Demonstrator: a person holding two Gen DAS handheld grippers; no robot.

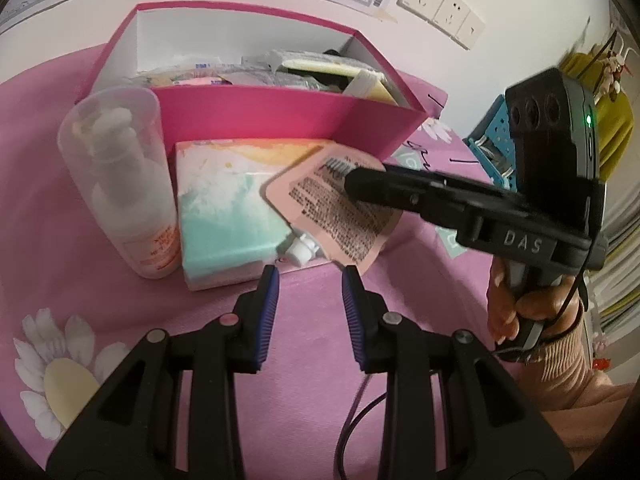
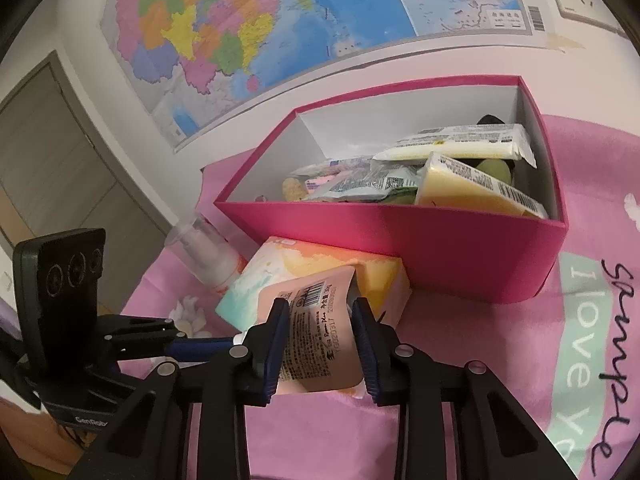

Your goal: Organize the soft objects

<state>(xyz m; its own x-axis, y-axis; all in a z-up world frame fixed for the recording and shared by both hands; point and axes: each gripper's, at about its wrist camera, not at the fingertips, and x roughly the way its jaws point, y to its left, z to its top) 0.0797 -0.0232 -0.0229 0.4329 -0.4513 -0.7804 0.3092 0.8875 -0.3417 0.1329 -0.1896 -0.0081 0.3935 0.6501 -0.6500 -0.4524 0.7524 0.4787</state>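
A pink spouted pouch [image 2: 316, 336] with printed text leans on a pastel tissue pack [image 2: 280, 272] in front of the pink box [image 2: 440, 248]. My right gripper [image 2: 320, 304] is shut on the pouch, one pad on each side. In the left wrist view that right gripper [image 1: 360, 178] reaches in from the right over the pouch [image 1: 340, 216], whose white cap points toward my left gripper [image 1: 311, 278]. The left gripper stands open just short of the cap, with only cloth between its fingers. The box [image 1: 280, 120] holds several soft packets.
A capped pump bottle [image 1: 120, 184] stands left of the tissue pack [image 1: 228, 208]. Pink flower-print cloth [image 1: 312, 360] covers the table. A hand and sleeve [image 1: 532, 312] hold the right gripper. A wall map [image 2: 260, 20] and sockets [image 1: 440, 4] are behind.
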